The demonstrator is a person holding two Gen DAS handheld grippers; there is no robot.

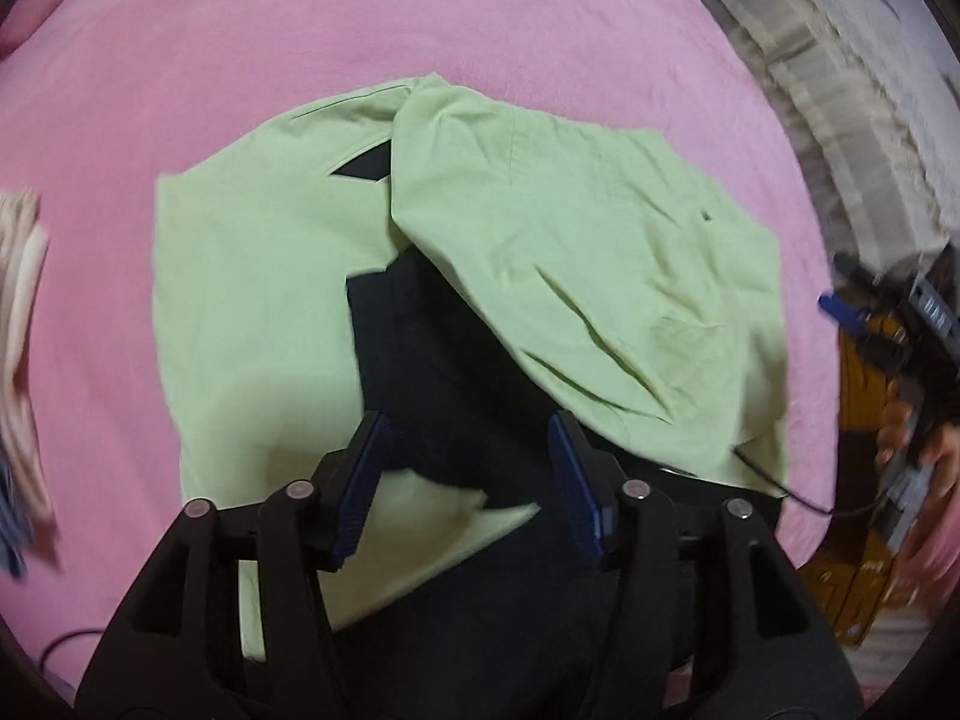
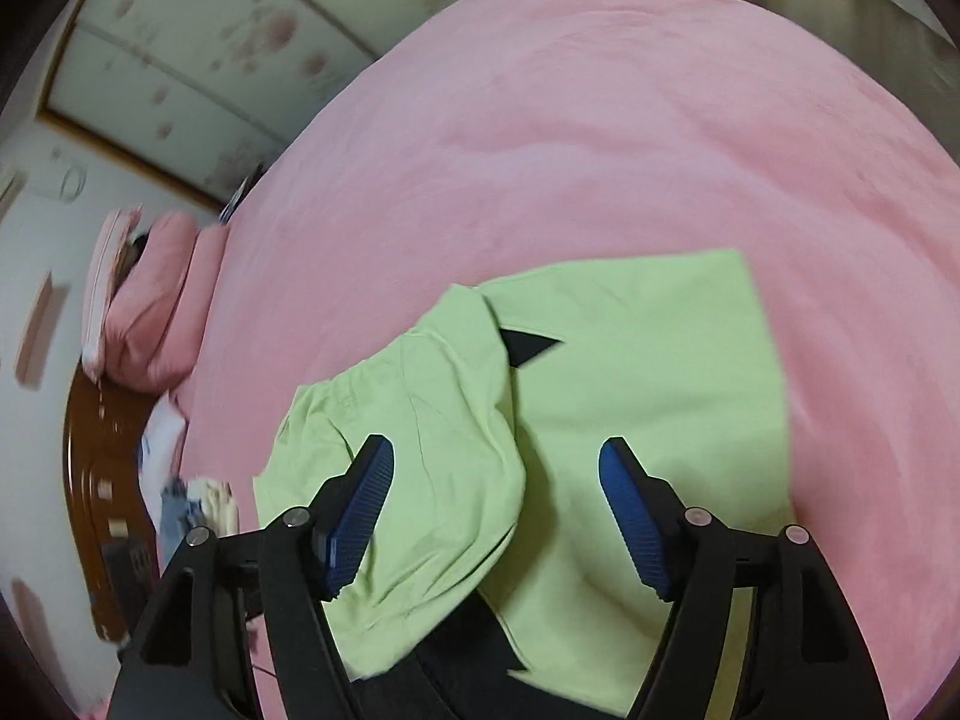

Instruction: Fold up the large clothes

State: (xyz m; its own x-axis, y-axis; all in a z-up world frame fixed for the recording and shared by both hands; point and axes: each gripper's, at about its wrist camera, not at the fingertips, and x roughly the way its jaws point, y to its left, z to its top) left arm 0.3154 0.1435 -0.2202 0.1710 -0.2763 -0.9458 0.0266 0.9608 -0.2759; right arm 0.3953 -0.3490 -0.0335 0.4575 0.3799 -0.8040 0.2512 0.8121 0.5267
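A light green garment with a black lining (image 1: 432,372) lies on the pink bed (image 1: 240,48). Its right part (image 1: 570,240) is folded over toward the middle; the left part (image 1: 240,276) lies flat. My left gripper (image 1: 468,450) is open and empty, hovering above the black area at the near edge. In the right wrist view the same garment (image 2: 630,372) lies below my right gripper (image 2: 498,480), which is open and empty above the folded flap (image 2: 432,420). My right gripper also shows at the right edge of the left wrist view (image 1: 888,324), in a hand.
Pink pillows (image 2: 156,300) lie at the head of the bed by a wooden headboard (image 2: 102,480). A pile of other clothes (image 1: 18,330) sits at the bed's left. A thin black cable (image 1: 798,495) trails off the near right. A patterned blanket (image 1: 840,90) lies at the far right.
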